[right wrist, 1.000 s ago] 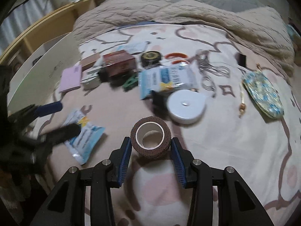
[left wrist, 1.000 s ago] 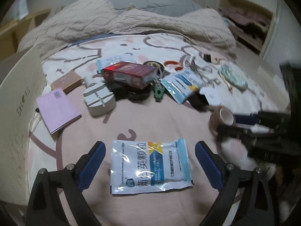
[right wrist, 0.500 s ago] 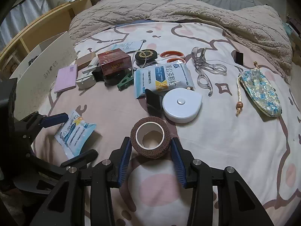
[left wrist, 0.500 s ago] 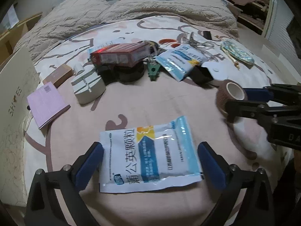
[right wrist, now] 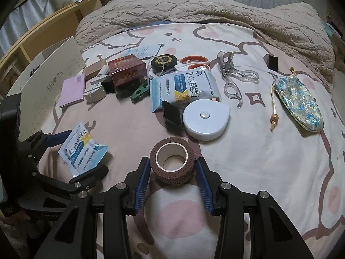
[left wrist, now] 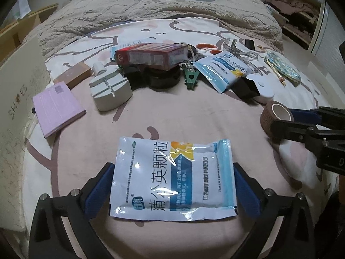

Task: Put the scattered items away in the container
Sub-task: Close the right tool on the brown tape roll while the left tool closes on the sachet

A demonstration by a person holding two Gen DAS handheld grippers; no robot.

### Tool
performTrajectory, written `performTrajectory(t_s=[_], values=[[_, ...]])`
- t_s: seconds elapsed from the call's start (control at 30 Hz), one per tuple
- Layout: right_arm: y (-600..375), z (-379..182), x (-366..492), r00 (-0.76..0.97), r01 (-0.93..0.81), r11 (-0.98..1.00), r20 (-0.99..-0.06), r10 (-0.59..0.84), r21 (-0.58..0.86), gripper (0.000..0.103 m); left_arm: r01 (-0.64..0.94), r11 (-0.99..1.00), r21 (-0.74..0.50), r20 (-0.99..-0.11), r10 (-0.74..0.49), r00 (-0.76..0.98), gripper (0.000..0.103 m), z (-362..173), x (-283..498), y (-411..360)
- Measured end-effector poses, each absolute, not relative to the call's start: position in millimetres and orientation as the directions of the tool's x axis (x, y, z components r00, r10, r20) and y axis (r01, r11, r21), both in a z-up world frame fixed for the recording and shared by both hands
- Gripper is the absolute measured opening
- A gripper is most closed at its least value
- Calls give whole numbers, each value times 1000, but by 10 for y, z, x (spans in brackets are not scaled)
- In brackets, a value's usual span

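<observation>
The left gripper (left wrist: pixel 172 185) straddles the medicine sachet (left wrist: pixel 172 177), jaws spread wide, ready to pinch. The right gripper (right wrist: pixel 172 172) clamps the brown bandage roll (right wrist: pixel 171 163) for carrying to the box (right wrist: pixel 46 86).

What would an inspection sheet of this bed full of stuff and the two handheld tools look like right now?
Surface: patterned bedsheet, beige blanket bunched at the far end.
Job's things: brown bandage roll; medicine sachet; open shoe box at the left.
Clutter: red box, second sachet, white round case, floral pouch, pink notepad, clear clamp.
Grippers: right tool shut on the bandage roll; left tool open astride the medicine sachet.
Cables: nothing seen.
Surroundings: wooden shelving at the left.
</observation>
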State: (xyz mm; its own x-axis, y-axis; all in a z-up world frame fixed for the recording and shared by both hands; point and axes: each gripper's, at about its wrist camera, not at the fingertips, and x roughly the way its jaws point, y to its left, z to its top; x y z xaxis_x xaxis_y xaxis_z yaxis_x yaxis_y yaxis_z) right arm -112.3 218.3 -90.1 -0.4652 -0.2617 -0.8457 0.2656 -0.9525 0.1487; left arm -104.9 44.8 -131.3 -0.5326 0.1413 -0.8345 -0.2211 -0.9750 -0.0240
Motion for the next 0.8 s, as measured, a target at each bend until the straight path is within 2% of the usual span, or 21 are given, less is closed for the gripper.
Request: performTrajectory(t_s=[0.23, 0.4, 0.6, 0.67, 0.8], values=[[2184, -913, -1128, -463, 264, -953, -847, -261, 149, 44, -195, -977, -88, -831, 180, -526, 103, -1301, -1075, 381], [2176, -891, -1112, -474, 270, -953, -842, -257, 139, 44, -224, -972, -69, -836, 179, -519, 101, -1276, -1057, 412], [2151, -854, -1084, -491, 283, -950, -831, -262, 133, 44, -266, -964, -27, -829, 170, -532, 91, -1222, -1017, 474], [2146, -840, -1075, -499, 286, -949, -826, -264, 131, 44, -277, -960, -37, -823, 187, -536, 82, -1191, -1008, 480], [2155, -829, -1073, -506, 283, -950, -821, -265, 131, 44, -284, -958, -45, -819, 198, -539, 80, -1159, -1008, 485]])
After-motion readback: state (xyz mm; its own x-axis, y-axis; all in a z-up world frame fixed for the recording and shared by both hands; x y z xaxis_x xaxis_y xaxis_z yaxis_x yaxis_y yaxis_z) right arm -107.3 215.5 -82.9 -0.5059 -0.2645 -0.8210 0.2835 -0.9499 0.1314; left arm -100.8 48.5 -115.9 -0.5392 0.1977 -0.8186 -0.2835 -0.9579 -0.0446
